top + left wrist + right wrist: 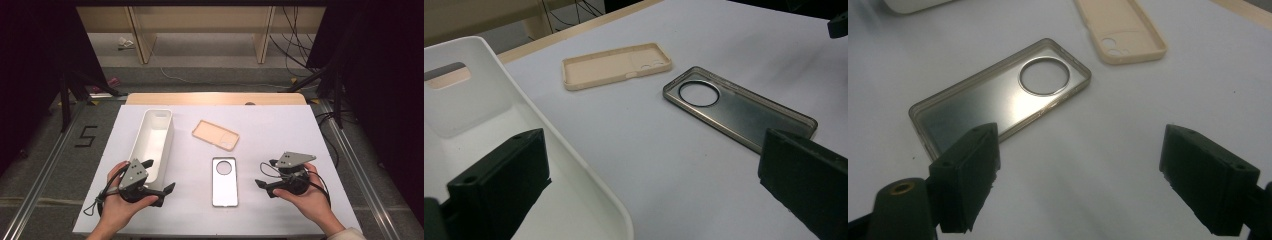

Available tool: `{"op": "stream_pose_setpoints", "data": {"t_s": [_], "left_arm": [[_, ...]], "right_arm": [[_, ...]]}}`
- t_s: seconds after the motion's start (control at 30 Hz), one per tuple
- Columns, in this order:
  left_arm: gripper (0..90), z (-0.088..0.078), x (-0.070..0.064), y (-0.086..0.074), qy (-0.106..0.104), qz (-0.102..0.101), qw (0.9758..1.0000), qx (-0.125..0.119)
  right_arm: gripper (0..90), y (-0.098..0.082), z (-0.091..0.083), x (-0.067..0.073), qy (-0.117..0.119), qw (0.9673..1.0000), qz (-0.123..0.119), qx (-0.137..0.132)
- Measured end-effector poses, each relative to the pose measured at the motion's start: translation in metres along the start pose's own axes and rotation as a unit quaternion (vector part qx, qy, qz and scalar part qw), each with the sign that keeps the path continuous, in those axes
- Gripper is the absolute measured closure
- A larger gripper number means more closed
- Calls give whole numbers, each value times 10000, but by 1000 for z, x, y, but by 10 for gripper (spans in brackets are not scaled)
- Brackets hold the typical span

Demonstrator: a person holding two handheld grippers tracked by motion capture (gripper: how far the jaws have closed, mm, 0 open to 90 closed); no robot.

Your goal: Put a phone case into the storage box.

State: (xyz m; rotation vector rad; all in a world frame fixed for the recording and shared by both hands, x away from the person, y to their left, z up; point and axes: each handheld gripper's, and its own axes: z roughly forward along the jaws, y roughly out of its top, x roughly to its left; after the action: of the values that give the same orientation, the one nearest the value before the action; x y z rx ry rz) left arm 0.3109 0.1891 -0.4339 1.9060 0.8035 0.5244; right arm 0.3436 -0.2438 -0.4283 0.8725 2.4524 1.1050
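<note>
Left gripper (156,176) sits at the near left of the table (280,125), jaws spread wide, holding nothing; 1 jaw is over the near end of the white bin (152,142), the other over bare table. Right gripper (265,175) at the near right, jaws also wide and empty, aimed toward the clear phone case (224,182). That case lies flat between the 2 grippers, touching neither. Tan phone case (215,135) lies farther back, open side up, just beside the bin and apart from the clear one.
</note>
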Motion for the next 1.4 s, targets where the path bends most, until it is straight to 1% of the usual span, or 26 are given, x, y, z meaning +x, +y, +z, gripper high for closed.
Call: {"op": "stream_pose_setpoints", "data": {"t_s": [0.27, 0.37, 0.47, 0.5, 0.53, 0.6, 0.63, 0.7, 0.73, 0.8, 0.83, 0.87, 0.9, 0.97, 1.0, 1.03, 1.07, 1.1, 1.13, 1.2, 1.23, 1.27, 1.3, 1.33, 1.37, 1.4], "left_arm": [[0, 0, 0, 0, -4, -21, 10000, -5], [0, 0, 0, 0, -6, -15, 10000, -2], [0, 0, 0, 0, -9, -13, 10000, 2], [0, 0, 0, 0, -9, -13, 10000, 2], [0, 0, 0, 0, -8, -18, 10000, 2], [0, 1, 0, 0, -9, -17, 10000, 1], [0, 1, 0, 0, -9, -17, 10000, 1], [0, 1, 0, 0, -11, -13, 10000, -1], [0, 1, 0, -1, -14, -13, 10000, 2], [0, 1, 0, -1, -18, -12, 10000, 2], [0, 2, 0, 0, -21, 1, 10000, 5], [0, 2, 0, 0, -21, 1, 10000, 5], [0, 2, 0, 0, -20, -1, 10000, 4], [0, 2, 0, 0, -22, -6, 10000, -7], [0, 2, 0, 0, -22, -5, 10000, -7], [0, 2, 0, 0, -22, -5, 10000, -7], [0, 2, 0, -1, -27, -8, 10000, -8], [0, 2, 0, -1, -27, -8, 10000, -8], [0, 2, 0, 0, -27, -6, 10000, -12], [0, 2, 0, 0, -26, -4, 10000, -21], [0, 2, 0, 0, -26, -4, 10000, -21], [0, 2, -1, 0, -26, -1, 10000, -24], [0, 2, -1, 0, -26, -1, 10000, -24], [0, 1, -1, 0, -30, 1, 10000, -26], [0, 1, -1, 0, -30, 4, 10000, -29], [0, 1, -1, 0, -35, 6, 10000, -29]], "right_arm": [[176, 1, 0, 1, 3, 10000, -35, 19], [176, 2, 1, 2, 8, 10000, -88, 37], [180, 6, 2, 5, 51, 9994, -303, 129], [180, 6, 2, 5, 51, 9994, -303, 129], [190, 11, 3, 8, 105, 9986, -471, 217], [197, 14, 4, 10, 116, 9975, -625, 307], [197, 14, 4, 10, 116, 9975, -625, 307], [205, 18, 7, 14, 193, 9963, -733, 397], [213, 20, 10, 17, 302, 9956, -760, 451], [213, 23, 14, 22, 373, 9948, -831, 460], [212, 25, 15, 24, 430, 9939, -887, 502], [212, 25, 15, 24, 430, 9939, -887, 502], [208, 29, 18, 29, 540, 9921, -978, 567], [213, 33, 22, 34, 649, 9896, -1104, 660], [219, 35, 23, 36, 710, 9877, -1192, 725], [219, 35, 23, 36, 710, 9877, -1192, 725], [224, 38, 28, 42, 820, 9844, -1317, 830], [224, 38, 28, 42, 820, 9844, -1317, 830], [239, 42, 33, 48, 939, 9803, -1401, 1028], [252, 45, 40, 54, 1029, 9752, -1562, 1184], [252, 45, 40, 54, 1029, 9752, -1562, 1184], [272, 49, 47, 62, 1105, 9685, -1709, 1438], [272, 49, 47, 62, 1105, 9685, -1709, 1438], [273, 50, 50, 64, 1111, 9661, -1769, 1518], [300, 53, 56, 70, 1190, 9588, -1895, 1751], [312, 54, 60, 73, 1233, 9548, -1962, 1863]]}}
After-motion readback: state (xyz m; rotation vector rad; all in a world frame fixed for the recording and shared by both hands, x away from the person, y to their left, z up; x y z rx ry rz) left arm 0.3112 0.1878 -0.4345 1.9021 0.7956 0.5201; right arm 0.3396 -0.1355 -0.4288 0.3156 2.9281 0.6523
